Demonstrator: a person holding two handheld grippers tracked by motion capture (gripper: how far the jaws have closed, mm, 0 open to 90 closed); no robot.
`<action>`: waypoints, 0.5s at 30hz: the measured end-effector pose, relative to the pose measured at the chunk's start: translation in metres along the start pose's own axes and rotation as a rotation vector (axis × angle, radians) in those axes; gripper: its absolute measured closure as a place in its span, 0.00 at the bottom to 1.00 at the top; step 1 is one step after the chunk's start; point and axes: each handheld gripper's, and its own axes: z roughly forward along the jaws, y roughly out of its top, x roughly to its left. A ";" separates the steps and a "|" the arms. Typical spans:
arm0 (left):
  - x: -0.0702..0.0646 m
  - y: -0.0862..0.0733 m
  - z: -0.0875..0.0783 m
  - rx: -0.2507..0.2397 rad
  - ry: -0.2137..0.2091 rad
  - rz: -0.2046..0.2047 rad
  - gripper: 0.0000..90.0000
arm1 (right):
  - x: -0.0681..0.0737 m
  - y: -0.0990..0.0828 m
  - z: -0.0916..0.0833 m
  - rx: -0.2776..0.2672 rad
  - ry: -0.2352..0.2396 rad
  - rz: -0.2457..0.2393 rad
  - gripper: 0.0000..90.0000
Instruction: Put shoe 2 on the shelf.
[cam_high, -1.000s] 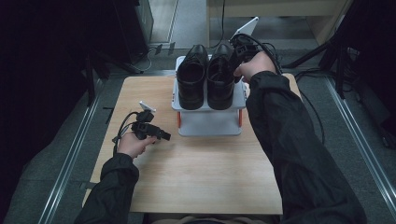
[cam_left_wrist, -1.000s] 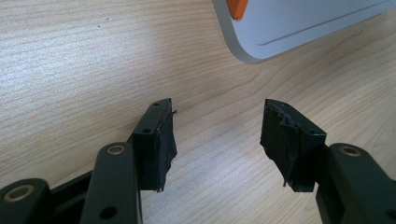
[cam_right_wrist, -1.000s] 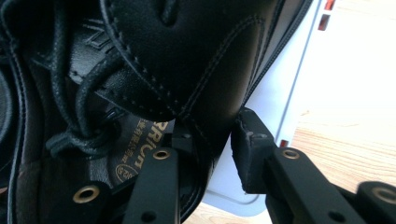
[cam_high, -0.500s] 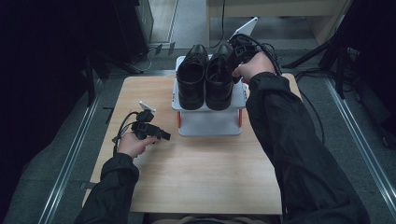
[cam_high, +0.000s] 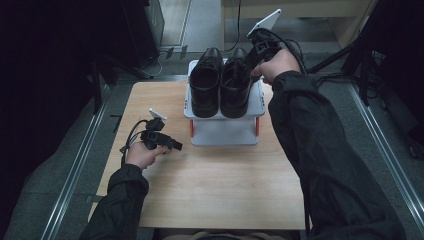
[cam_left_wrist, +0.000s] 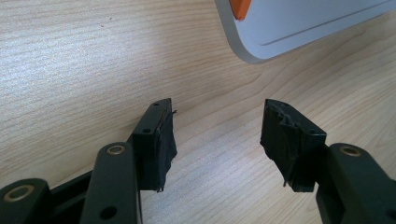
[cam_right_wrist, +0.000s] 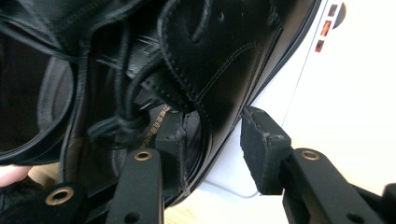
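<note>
My right tool (cam_right_wrist: 210, 149) has just been opening, releasing the right shoe (cam_high: 236, 85) onto the rack (cam_high: 222, 132); left tool (cam_left_wrist: 217, 140) rests released.

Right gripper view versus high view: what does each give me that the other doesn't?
Right gripper view alone: the right gripper straddles the right shoe's side wall, one jaw inside, the other outside and apart; the jaws have just been opening. High view alone: the left shoe, the left gripper over the table. Both: the right shoe on the white rack.
</note>
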 end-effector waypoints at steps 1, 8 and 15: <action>0.000 0.000 0.000 0.000 0.000 0.000 0.49 | 0.001 0.000 -0.003 0.000 -0.003 -0.004 0.69; 0.001 0.000 0.000 0.000 0.000 -0.001 0.49 | -0.001 -0.003 -0.022 -0.014 0.010 -0.044 0.68; 0.001 0.000 0.000 0.001 0.002 -0.002 0.49 | -0.021 -0.012 -0.031 -0.029 0.041 -0.046 0.68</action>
